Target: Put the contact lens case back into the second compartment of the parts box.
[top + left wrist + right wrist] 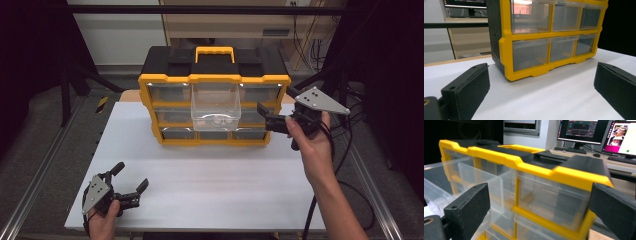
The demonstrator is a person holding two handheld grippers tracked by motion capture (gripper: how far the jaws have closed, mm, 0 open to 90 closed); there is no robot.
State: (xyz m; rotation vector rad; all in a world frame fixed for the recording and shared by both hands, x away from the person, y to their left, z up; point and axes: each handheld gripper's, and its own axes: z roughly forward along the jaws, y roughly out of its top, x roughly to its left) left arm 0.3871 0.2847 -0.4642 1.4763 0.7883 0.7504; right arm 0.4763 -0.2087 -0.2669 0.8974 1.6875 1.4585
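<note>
High view: my right claw (pixel 265 116) hangs open just right of the pulled-out clear drawer (pixel 216 106) in the yellow organizer (pixel 215 80); my left claw (pixel 131 181) rests open on the tabletop (pixel 210 175).
Left gripper view: jaws spread, organizer ahead.
Right gripper view: jaws agape; I'd square up on the drawer front and push evenly.

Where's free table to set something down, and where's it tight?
Free: the white table between the left gripper at the near left corner and the right forearm, in front of the organizer. Also the strip left of the organizer. Tight: around the pulled-out clear drawer and the right gripper at the organizer's right end.
</note>
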